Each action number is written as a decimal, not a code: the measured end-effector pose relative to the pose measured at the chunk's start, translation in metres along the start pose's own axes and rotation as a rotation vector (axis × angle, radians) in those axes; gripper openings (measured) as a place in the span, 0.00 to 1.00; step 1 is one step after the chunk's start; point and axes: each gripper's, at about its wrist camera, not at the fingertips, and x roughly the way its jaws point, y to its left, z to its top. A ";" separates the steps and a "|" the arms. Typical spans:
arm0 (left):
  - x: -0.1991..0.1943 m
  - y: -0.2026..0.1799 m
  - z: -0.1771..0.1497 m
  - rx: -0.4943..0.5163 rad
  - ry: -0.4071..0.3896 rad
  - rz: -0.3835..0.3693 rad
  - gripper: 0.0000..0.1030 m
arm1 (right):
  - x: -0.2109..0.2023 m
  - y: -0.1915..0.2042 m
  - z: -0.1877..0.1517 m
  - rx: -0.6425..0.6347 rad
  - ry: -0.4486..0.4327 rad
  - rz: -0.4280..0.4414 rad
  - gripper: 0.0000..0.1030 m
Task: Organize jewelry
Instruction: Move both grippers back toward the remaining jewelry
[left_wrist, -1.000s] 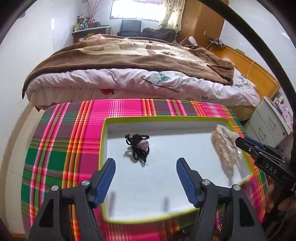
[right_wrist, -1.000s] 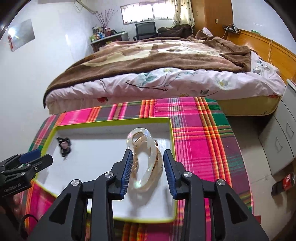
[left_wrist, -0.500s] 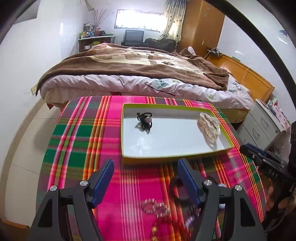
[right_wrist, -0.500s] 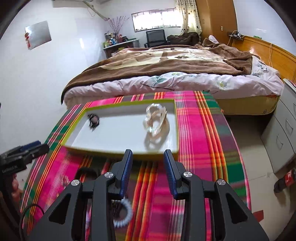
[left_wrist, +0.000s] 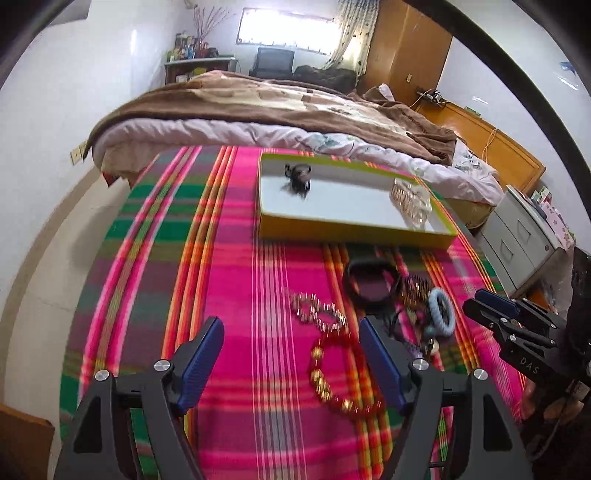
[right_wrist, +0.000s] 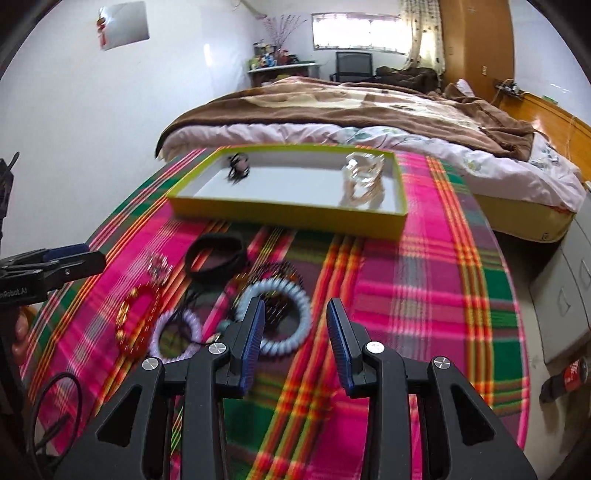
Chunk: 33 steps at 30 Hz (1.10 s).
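**Both grippers held empty over loose jewelry**

The left gripper (left_wrist: 291, 354) is held with jaws wide apart above the plaid cloth (left_wrist: 229, 295); a red beaded bracelet (left_wrist: 338, 373) is seen just beside its right finger. The right gripper (right_wrist: 295, 332) is also held parted and empty, with a pale blue coil bracelet (right_wrist: 291, 314) by its left finger. Farther off, a black band (right_wrist: 216, 256) is laid. Beyond, a clear bangle (right_wrist: 364, 177) and a dark piece (right_wrist: 238, 166) are kept in the yellow-rimmed tray (right_wrist: 288, 218).
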 end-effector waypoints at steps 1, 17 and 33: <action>-0.001 0.002 -0.005 -0.005 0.000 0.005 0.73 | 0.001 0.002 -0.003 -0.006 0.004 0.008 0.35; 0.000 0.022 -0.040 -0.060 0.047 -0.007 0.75 | 0.019 0.035 -0.012 -0.169 0.051 -0.004 0.35; 0.002 0.021 -0.047 -0.071 0.075 -0.016 0.76 | 0.025 0.035 -0.011 -0.226 0.080 -0.035 0.10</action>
